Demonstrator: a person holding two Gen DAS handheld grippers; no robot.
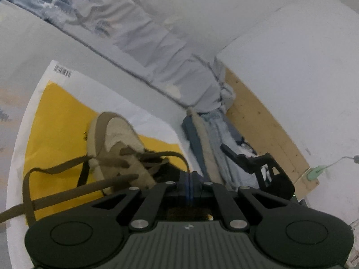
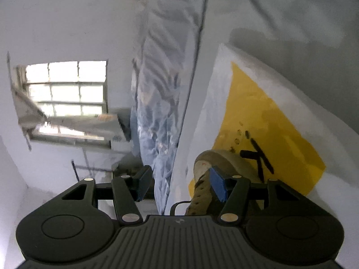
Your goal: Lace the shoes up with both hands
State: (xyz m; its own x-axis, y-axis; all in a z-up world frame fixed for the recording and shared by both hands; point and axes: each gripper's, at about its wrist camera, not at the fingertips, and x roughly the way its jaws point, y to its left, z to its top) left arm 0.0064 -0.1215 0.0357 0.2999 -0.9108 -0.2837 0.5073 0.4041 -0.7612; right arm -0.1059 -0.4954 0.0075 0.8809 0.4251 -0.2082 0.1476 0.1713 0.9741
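A tan suede shoe [image 1: 114, 139] with brown laces [image 1: 67, 192] lies on a yellow and white sheet [image 1: 56, 121]. My left gripper [image 1: 190, 177] is shut on a dark lace end [image 1: 177, 155] that arcs up from the shoe's eyelets. Loose lace loops trail to the left. In the right wrist view my right gripper [image 2: 179, 185] is open, with its blue pads [image 2: 217, 185] apart. The shoe [image 2: 215, 165] lies just behind its right pad, and nothing is between the jaws. A thin dark lace loop [image 2: 179, 204] shows near the gripper base.
A bed with blue patterned bedding [image 1: 134, 29] runs behind the sheet. A wooden board [image 1: 264, 125] and white wall [image 1: 303, 71] stand at the right. The other gripper [image 1: 258, 163] shows right of the shoe. A window [image 2: 65, 89] is at the left.
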